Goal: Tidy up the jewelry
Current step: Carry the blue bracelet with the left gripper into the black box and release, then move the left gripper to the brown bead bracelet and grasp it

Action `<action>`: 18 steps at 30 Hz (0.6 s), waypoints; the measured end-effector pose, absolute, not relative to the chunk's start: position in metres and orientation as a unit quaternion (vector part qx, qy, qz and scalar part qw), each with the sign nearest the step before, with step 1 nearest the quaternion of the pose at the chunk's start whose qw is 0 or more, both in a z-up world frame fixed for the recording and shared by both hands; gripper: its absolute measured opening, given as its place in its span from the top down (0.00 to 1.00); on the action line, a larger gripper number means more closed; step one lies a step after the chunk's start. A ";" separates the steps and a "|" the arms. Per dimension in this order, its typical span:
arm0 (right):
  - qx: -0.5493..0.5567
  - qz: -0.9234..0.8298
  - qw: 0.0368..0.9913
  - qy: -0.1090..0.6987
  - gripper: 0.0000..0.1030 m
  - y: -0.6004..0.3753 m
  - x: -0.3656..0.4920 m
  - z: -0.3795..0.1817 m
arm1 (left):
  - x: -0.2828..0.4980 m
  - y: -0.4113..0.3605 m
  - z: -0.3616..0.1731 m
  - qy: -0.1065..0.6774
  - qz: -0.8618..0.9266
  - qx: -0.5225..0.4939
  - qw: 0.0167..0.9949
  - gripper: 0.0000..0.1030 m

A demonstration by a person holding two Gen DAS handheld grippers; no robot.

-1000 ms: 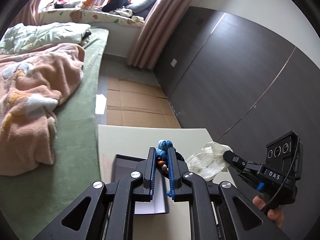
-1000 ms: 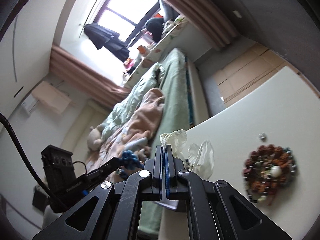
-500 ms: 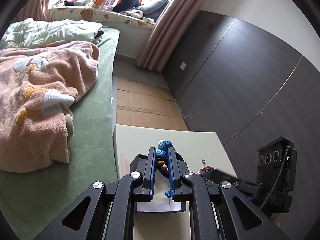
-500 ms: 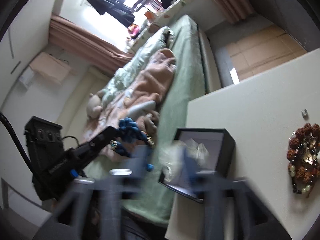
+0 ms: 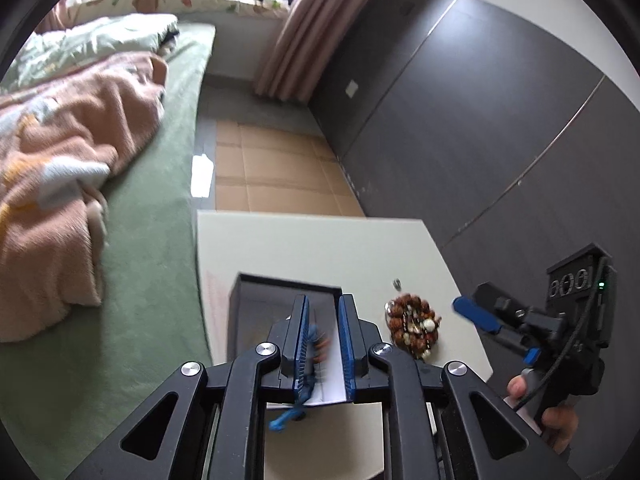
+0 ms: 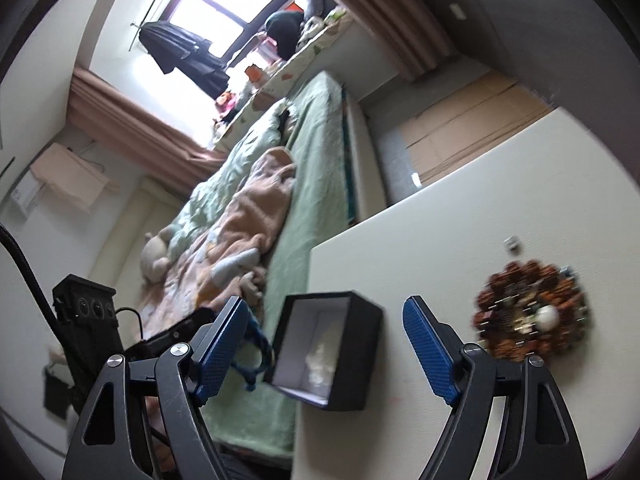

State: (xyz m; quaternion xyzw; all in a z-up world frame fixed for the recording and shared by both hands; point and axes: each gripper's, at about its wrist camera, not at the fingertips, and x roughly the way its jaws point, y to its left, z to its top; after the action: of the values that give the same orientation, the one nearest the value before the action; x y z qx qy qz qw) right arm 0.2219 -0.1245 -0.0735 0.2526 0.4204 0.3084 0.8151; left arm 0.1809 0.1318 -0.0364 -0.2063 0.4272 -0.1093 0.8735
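Note:
A black jewelry box (image 5: 256, 300) with a white lining stands open near the table's left edge; it also shows in the right wrist view (image 6: 340, 340), with a crumpled white wrap inside. My left gripper (image 5: 323, 344) is above the box, its pads slightly apart, and a blue beaded bracelet (image 5: 310, 360) hangs blurred against its left pad. A pile of brown beaded bracelets (image 5: 412, 324) lies right of the box, also in the right wrist view (image 6: 532, 316). My right gripper (image 6: 328, 344) is open wide and empty, in front of the box.
A cream table (image 5: 320, 248) carries everything. A small silver ring (image 5: 397, 282) lies beyond the brown bracelets. A green bed with a pink blanket (image 5: 60, 160) runs along the table's left edge. A dark wall panel (image 5: 480, 120) stands to the right.
My right gripper opened and let the white wrap go into the box. My left gripper moved over the box, and the blue bracelet dropped lower between its loosened pads.

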 end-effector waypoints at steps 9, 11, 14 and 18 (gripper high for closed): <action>0.265 0.287 0.827 0.404 0.22 -0.170 0.218 -0.066 | 0.186 0.122 -0.037 0.427 -0.109 -0.213 0.872 0.44; 0.268 0.277 0.830 0.403 0.22 -0.183 0.219 -0.066 | 0.189 0.114 -0.037 0.429 -0.111 -0.203 0.873 0.44; 0.261 0.251 0.835 0.413 0.22 -0.197 0.221 -0.070 | 0.193 0.102 -0.038 0.432 -0.118 -0.193 0.873 0.44; 0.266 0.231 0.834 0.425 0.22 -0.214 0.222 -0.077 | 0.199 0.082 -0.040 0.436 -0.127 -0.174 0.874 0.44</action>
State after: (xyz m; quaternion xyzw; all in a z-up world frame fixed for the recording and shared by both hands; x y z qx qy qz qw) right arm 0.2223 -0.2142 -0.0768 0.2661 0.4248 0.2305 0.8340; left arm 0.1987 0.0822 -0.0401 -0.1745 0.4355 -0.1271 0.8739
